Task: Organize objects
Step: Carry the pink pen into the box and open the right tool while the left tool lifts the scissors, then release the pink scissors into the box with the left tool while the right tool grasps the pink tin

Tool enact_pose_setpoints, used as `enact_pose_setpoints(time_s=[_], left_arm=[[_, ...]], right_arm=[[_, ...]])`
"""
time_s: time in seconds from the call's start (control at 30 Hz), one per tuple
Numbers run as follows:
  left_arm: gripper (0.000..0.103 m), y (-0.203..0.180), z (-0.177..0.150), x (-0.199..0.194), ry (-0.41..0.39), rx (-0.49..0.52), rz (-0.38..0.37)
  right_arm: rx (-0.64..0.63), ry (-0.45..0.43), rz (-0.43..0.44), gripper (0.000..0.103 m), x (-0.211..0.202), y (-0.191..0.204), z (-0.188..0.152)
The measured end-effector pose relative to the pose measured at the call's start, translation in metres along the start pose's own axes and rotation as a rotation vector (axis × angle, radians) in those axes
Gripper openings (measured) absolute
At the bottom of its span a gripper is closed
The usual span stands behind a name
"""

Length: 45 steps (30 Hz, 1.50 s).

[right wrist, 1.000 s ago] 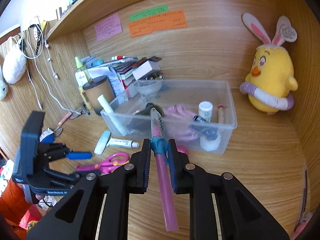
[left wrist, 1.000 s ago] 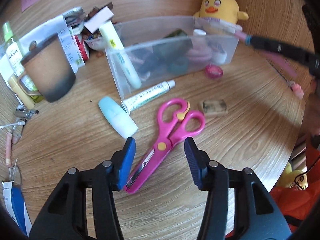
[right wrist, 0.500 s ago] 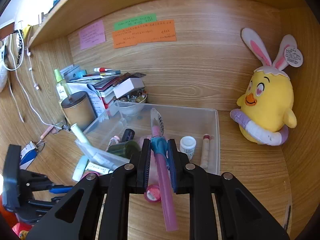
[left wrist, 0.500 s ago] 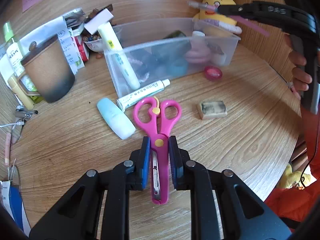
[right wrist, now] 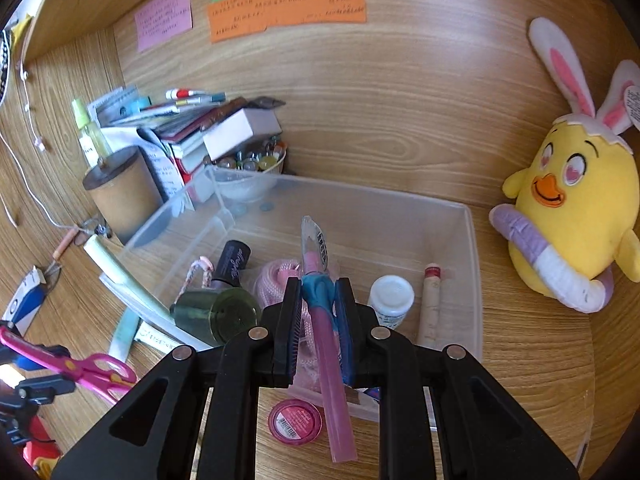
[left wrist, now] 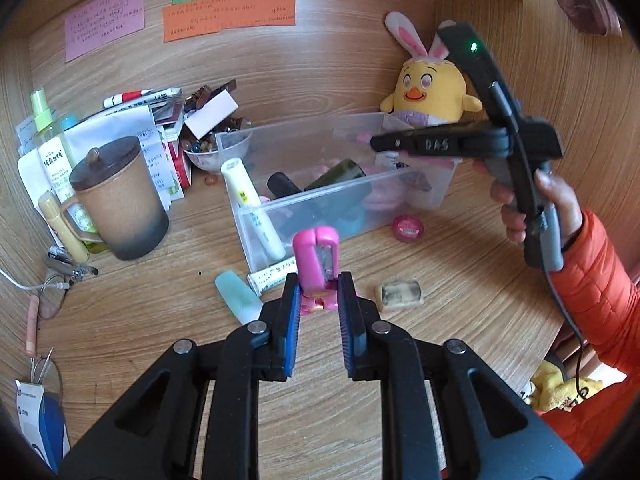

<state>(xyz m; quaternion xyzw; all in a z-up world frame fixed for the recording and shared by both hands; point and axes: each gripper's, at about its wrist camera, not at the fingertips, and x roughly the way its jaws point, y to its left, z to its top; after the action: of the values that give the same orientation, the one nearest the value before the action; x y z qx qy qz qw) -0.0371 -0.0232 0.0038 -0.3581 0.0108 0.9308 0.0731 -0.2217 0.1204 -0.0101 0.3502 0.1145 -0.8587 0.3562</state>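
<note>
Wood-grain worktop (left wrist: pixel 460 280) and back panel frame a cluttered nook, with 3 sticky notes (right wrist: pixel 286 0) on the wall and a yellow chick plush (right wrist: pixel 572 200) at the right. At the centre sits a clear plastic bin (right wrist: pixel 472 264) already holding a dark green bottle (right wrist: pixel 216 314), a white-capped jar (right wrist: pixel 391 295) and a cream tube (right wrist: pixel 430 300).

The left gripper (left wrist: pixel 318 304) has its jaws pinched on the pink scissors (left wrist: pixel 318 264), which are lifted off the worktop; in the left wrist view they point forward and upward toward the bin's near wall, the blade end foremost. The right gripper (right wrist: pixel 318 308) is clamped on a pink toothbrush (right wrist: pixel 328 344), its long axis running along the jaws, head end out over the bin interior and handle trailing back beyond the near wall.

By my reading, the right hand is the nearer one: the toothbrush already hangs above the bin, so letting go there looks like the coming move. The scissors lie short of the bin and would need carrying forward over its wall.

A pink round tin (right wrist: pixel 295 419), a teal tube (left wrist: pixel 238 298) and a worn eraser (left wrist: pixel 399 293) lie loose on the worktop.
</note>
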Motion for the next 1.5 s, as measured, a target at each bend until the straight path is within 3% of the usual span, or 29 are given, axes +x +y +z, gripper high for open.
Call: enact_pose_setpoints(time_s=[0.23, 0.57, 0.87, 1.23, 1.5], left_arm=[[0.018, 0.003, 0.026, -0.007, -0.074, -0.022, -0.017], [0.018, 0.004, 0.070, -0.011, -0.174, -0.029, 0.022], [0.018, 0.006, 0.089, 0.030, -0.154, -0.013, 0.141], [0.018, 0.017, 0.084, 0.067, -0.045, -0.061, 0.106], [0.019, 0.013, 0.080, 0.046, -0.067, -0.045, 0.070]], right_arm=[[-0.015, 0.017, -0.011, 0.016, 0.000, 0.001, 0.000], [-0.034, -0.070, 0.053, 0.034, -0.050, 0.004, -0.004], [-0.052, -0.076, 0.082, 0.042, -0.070, 0.010, -0.032], [-0.050, 0.086, 0.090, 0.043, -0.028, 0.007, -0.068], [-0.082, 0.140, 0.049, 0.043, -0.003, 0.012, -0.070]])
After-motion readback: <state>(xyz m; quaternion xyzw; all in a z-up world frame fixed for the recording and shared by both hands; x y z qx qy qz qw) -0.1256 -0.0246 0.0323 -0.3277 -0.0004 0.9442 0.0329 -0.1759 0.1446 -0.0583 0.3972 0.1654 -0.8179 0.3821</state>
